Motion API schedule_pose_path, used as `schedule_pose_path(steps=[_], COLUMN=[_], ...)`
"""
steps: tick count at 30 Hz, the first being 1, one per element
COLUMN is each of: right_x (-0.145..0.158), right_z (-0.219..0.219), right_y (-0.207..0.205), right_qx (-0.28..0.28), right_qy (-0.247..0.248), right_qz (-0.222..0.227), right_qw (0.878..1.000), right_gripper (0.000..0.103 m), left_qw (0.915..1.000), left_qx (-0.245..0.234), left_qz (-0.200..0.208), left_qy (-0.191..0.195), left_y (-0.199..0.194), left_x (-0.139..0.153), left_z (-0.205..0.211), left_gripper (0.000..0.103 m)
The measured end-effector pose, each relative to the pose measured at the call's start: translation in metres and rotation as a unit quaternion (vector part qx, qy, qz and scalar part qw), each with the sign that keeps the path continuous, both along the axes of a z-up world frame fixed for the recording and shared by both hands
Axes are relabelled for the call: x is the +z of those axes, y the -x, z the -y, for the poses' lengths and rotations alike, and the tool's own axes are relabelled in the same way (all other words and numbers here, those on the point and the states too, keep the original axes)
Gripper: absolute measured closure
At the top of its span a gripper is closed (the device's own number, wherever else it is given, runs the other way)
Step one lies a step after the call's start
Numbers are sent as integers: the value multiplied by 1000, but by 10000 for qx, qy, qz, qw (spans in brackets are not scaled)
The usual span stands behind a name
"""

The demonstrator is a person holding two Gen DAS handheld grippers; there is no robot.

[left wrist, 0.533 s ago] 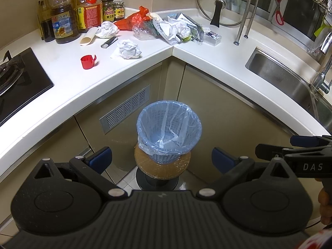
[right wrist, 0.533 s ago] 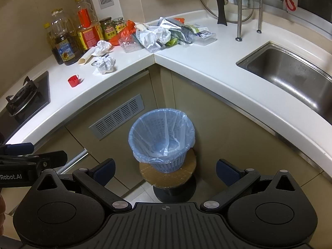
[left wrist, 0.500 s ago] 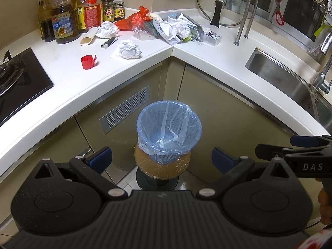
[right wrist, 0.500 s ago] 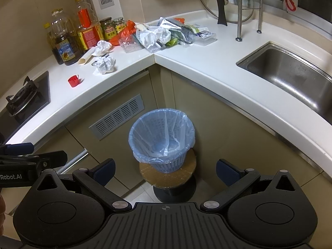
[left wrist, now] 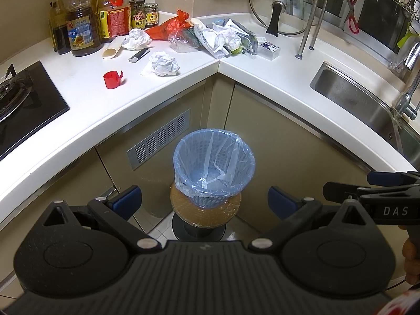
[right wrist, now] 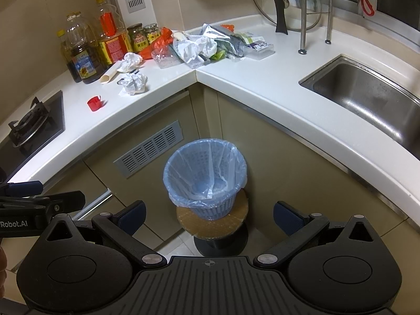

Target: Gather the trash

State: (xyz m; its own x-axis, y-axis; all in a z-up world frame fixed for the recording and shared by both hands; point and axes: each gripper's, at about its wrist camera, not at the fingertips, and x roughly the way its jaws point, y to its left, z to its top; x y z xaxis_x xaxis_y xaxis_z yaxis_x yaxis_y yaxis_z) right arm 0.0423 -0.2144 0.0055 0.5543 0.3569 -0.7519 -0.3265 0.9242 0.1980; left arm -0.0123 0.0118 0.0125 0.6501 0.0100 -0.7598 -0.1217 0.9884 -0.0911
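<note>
Glossy white countertop (left wrist: 275,78), crumpled paper (left wrist: 162,64)

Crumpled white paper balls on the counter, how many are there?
2. One crumpled paper ball lies near the counter's front edge by the lighter; the other sits beside the oil bottles. The trash pile may hide more.

What your two wrist views hide or cut off

Your right gripper (left wrist: 372,183) enters the left view only as black bars at the right edge, its fingers' gap unreadable; your left gripper (right wrist: 39,194) likewise at the left edge of the right view. The stool (right wrist: 220,241) under the basket (right wrist: 207,210) is partly behind it. The sink (left wrist: 367,105) and stove (left wrist: 15,105) are cropped by the frame. Jar labels (left wrist: 136,19) are too small to read, and the trash pile (left wrist: 223,38) overlaps too much to sort.
</note>
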Motion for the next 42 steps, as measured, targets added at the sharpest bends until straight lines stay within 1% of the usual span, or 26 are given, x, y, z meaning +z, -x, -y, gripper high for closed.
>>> schedule_pose_path(steps=[9,26,35,42], right_x=[3,3,4,3], right_z=[0,-6,-10,-6], right_y=[2,3,-4,-16], right_qx=[4,-7,-129,-367], right_qy=[-8,-69,-232,-562], right_qz=[39,78,295,458], right_qw=[10000,9999,9992,9967], right_gripper=[0,0,0,0], left_qw=[10000,9999,9993,9979], left_qx=[6,27,202,322], left_qz=[47,156,315,546], left_qy=[-2,-6,-19,-92], left_y=[0,8,5,0], left_x=[6,6,7,9], left_z=[-3,-9,-34,-62], left_gripper=[1,1,1,2])
